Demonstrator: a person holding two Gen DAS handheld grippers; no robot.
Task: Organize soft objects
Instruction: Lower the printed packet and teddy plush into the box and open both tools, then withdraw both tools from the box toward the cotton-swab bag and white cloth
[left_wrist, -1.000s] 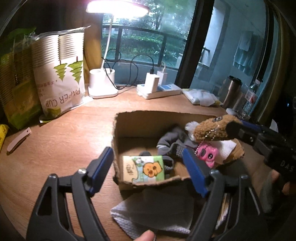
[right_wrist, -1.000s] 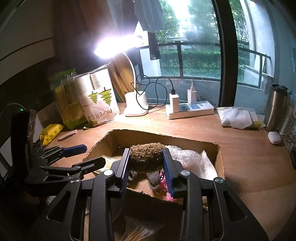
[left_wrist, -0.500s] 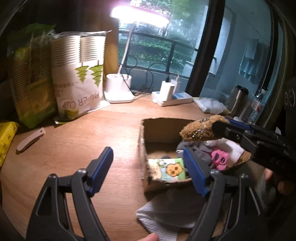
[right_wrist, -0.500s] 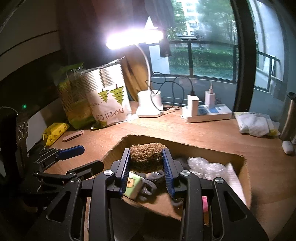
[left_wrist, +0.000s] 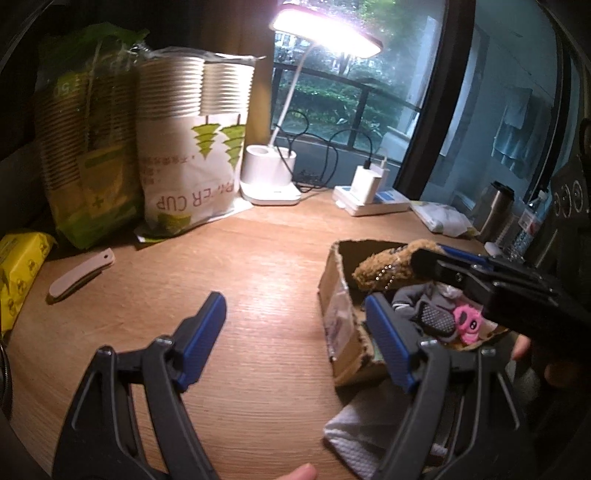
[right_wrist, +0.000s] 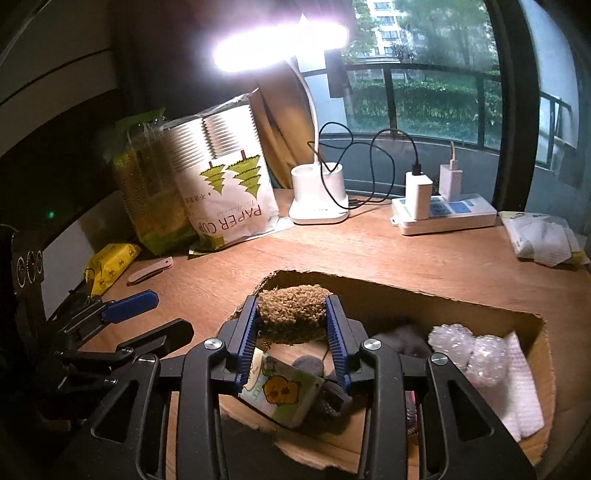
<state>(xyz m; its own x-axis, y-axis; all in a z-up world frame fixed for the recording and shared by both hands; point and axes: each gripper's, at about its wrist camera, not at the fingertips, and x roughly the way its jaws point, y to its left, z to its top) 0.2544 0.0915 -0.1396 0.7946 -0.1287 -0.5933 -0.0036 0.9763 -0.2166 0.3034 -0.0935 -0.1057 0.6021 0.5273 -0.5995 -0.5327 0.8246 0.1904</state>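
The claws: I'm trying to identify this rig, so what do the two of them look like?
Both look alike. The left claw has black skeletal plastic arms with triangular cut-outs, silver screws at the joints and blue ribbed finger pads. The right claw has the same black frame, silver screws and blue ridged pads. No cables or sleeves show; the person's bare fingertips appear at the picture edges.
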